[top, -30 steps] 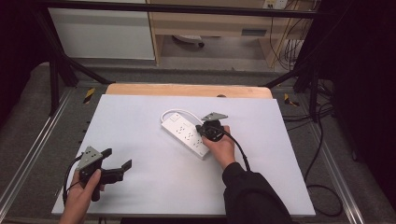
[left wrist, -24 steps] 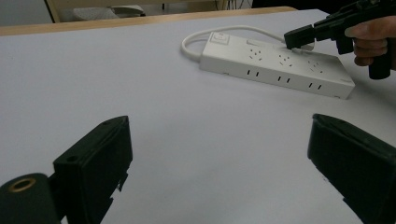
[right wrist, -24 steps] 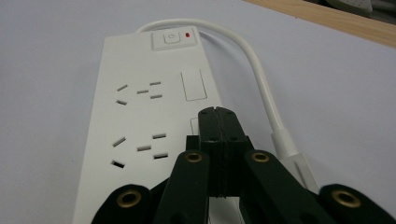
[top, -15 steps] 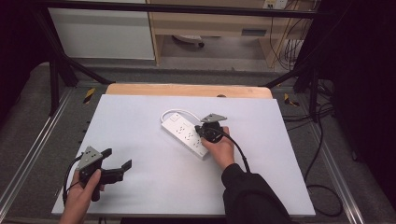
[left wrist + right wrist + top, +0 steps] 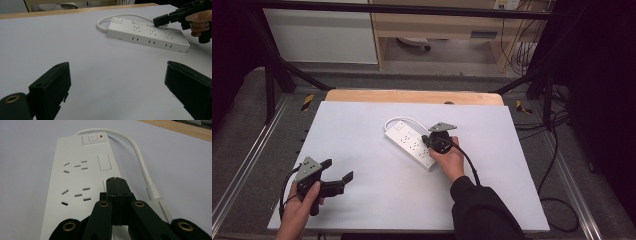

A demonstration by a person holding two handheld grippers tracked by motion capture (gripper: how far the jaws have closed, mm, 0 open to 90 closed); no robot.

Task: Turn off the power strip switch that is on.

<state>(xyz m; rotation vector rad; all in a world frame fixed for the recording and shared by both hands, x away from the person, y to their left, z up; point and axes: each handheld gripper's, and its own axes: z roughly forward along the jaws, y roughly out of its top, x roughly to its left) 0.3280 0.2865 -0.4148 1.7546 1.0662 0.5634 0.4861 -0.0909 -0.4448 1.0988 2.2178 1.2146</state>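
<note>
1. White plastic, oblong power strip [image 5: 410,145] is lain flat on the pale grey table sheet [image 5: 362,130], directly under the closed tips of the right gripper [image 5: 116,182].
2. Right gripper jaws are seen pressed flat together, nothing between them; the tips are set over the strip's top face beside the outlet rows, just short of the blank rectangular panel [image 5: 104,162]. Contact with the face cannot be confirmed.
3. Left gripper [image 5: 117,82] is held wide open and empty, well apart from the strip, low over bare sheet.
4. Step judged in hand: the closed tips are being used as a poker, lined up toward the square switch button [image 5: 92,137] beyond them at the far end, next to the small red indicator [image 5: 101,136].
5. Next move is judged to call for a short advance along the strip, past the panel, then a straight press down on the button; jaws are to be kept closed.
6. Long axis: run away from the right fingertips, nearly in line with the jaws. Switch end and white round cord [image 5: 140,157] are pointed away; the cord is looped back along the right of the tips.
7. In the high view the axis is seen diagonal, cord end far-left.
</note>
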